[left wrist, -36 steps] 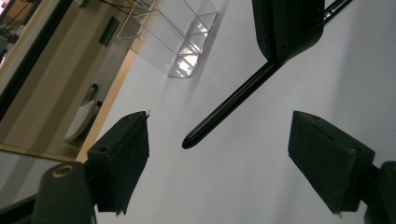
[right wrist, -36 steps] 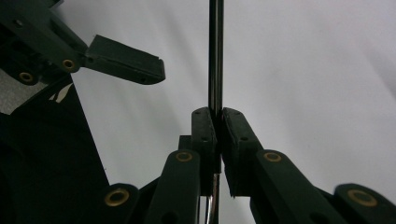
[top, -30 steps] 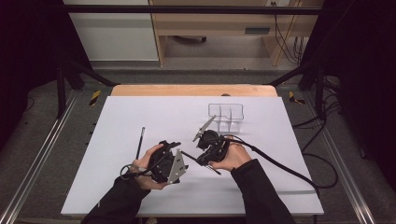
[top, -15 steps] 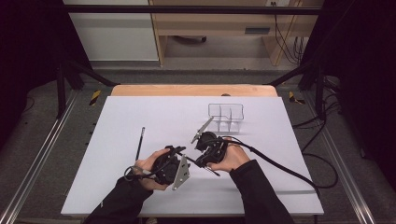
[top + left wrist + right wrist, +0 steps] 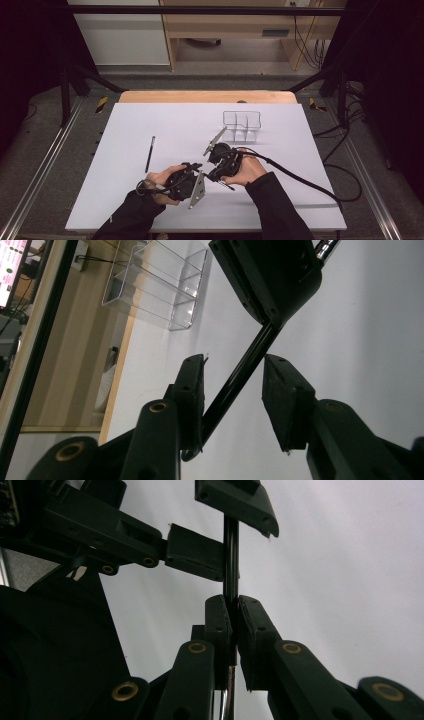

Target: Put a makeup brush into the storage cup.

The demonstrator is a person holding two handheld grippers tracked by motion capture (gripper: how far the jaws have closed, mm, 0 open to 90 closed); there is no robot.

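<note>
Right tongs [image 5: 234, 611]: clamped tight on a thin black pen [image 5: 230, 565], the jaws pinching its shaft, low over the worktop [image 5: 165, 120] near its front middle.
Left tongs [image 5: 234, 390]: jaws have just been closing, with the pen [image 5: 240, 375] between them; one pad touches the shaft, the other has a gap, so no grip yet.
Pen: runs slanted from the right tongs [image 5: 214, 175] across to the left tongs [image 5: 197, 179], held above the worktop between the two hands.
Second pen [image 5: 149, 154]: lies flat on the worktop, well left of the hands.
Clear tray [image 5: 242, 123]: stands farther back, beyond the right hand [image 5: 247, 170].
</note>
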